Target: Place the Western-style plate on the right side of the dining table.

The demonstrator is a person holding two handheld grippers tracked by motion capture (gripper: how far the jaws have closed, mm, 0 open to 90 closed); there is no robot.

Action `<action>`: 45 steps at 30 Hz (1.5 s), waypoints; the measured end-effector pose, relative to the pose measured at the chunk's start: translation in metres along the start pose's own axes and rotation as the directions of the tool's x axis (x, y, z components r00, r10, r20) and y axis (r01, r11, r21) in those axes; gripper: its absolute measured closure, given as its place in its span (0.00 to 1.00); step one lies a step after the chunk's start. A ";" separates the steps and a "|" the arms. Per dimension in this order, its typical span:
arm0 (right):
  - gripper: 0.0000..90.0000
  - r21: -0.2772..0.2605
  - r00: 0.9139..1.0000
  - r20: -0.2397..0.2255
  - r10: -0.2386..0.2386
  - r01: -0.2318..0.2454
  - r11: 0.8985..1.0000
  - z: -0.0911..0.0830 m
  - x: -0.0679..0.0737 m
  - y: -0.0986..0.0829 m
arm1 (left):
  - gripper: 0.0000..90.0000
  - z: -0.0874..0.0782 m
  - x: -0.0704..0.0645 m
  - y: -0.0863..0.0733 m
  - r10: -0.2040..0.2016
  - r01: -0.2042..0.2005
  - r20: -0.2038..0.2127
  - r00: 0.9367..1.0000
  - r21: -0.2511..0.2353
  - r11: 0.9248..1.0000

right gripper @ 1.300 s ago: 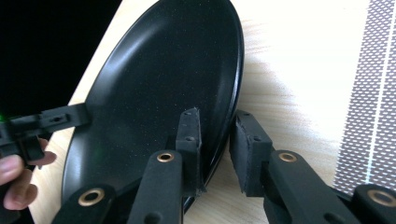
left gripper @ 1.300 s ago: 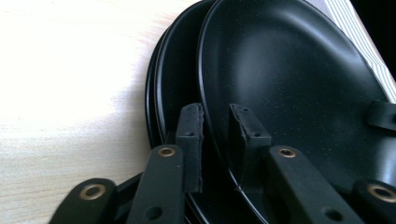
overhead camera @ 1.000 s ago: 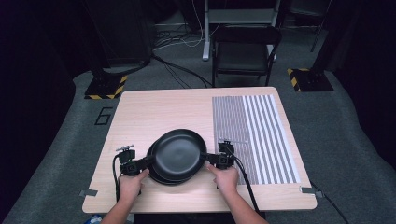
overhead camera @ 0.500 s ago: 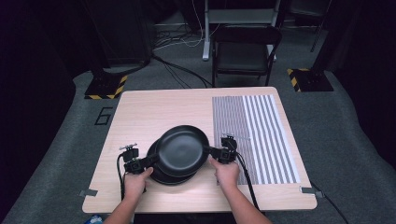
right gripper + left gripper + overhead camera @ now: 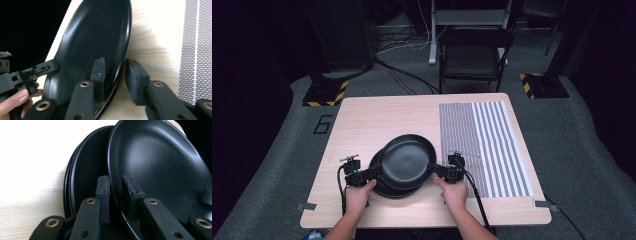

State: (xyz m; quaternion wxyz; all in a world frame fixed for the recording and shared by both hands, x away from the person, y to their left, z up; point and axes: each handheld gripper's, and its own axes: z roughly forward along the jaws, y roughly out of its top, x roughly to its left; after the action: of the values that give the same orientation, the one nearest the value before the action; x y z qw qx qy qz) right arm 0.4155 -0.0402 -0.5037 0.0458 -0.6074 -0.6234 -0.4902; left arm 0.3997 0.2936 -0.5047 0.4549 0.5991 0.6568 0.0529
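Black top plate (image 5: 407, 161), tilted and lifted off a stack (image 5: 387, 186) of like plates near the front edge of the wooden tabletop (image 5: 377, 117), left of centre. Held from both sides: left claw (image 5: 368, 173) clamped on its left rim, right claw (image 5: 436, 169) clamped on its right rim. In the left gripper view, top plate (image 5: 160, 167) rim wedged between the two pads (image 5: 103, 192), stack (image 5: 85, 170) lying just behind and below. In the right gripper view, plate (image 5: 97, 45) rim between the jaws, one pad inside the dish, the other outside over bare wood; left claw (image 5: 48, 67) at the far rim, with a hand (image 5: 17, 100) behind it. Striped mat (image 5: 484, 145) over the right part of the tabletop, just beside the right claw. Chair (image 5: 474, 55) on the floor beyond the far edge.
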 end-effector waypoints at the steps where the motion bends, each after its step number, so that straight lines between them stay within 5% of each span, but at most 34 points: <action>1: 0.80 0.000 1.000 0.000 0.000 0.000 1.000 0.000 0.000 0.000 | 0.84 0.000 0.000 0.000 0.000 0.000 0.000 1.000 0.000 1.000; 7: 0.83 -0.006 1.000 0.021 -0.016 0.016 1.000 0.001 0.002 -0.001 | 0.85 -0.001 0.000 -0.001 0.006 -0.006 0.011 1.000 -0.009 1.000; 17: 0.85 -0.018 1.000 -0.011 0.029 -0.029 0.999 0.002 -0.002 -0.004 | 0.78 -0.001 -0.002 -0.005 0.016 -0.016 0.010 1.000 0.006 1.000; 26: 0.85 -0.019 1.000 -0.003 0.025 -0.025 0.999 0.005 -0.002 -0.005 | 0.70 -0.005 -0.001 -0.011 -0.027 0.026 0.042 0.999 0.013 1.000; 38: 0.86 -0.042 0.996 -0.051 0.071 -0.073 0.996 0.004 -0.011 -0.005 | 0.69 -0.011 -0.001 -0.019 -0.060 0.057 0.088 0.994 0.035 0.998; 42: 0.86 -0.044 0.998 -0.039 0.049 -0.050 0.998 0.004 -0.010 -0.005 | 0.72 -0.011 -0.005 -0.023 -0.041 0.040 0.056 0.998 0.017 0.999; 45: 0.86 -0.044 0.998 -0.034 0.060 -0.061 0.997 0.004 -0.009 -0.005 | 0.79 -0.009 -0.004 -0.025 -0.074 0.074 0.051 0.996 -0.008 0.997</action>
State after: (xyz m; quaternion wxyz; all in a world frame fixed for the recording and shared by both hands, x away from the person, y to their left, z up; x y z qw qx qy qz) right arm 0.4161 -0.0430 -0.5149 0.0570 -0.6189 -0.5926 -0.5124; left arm 0.3744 0.2881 -0.5129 0.4762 0.5731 0.6665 0.0240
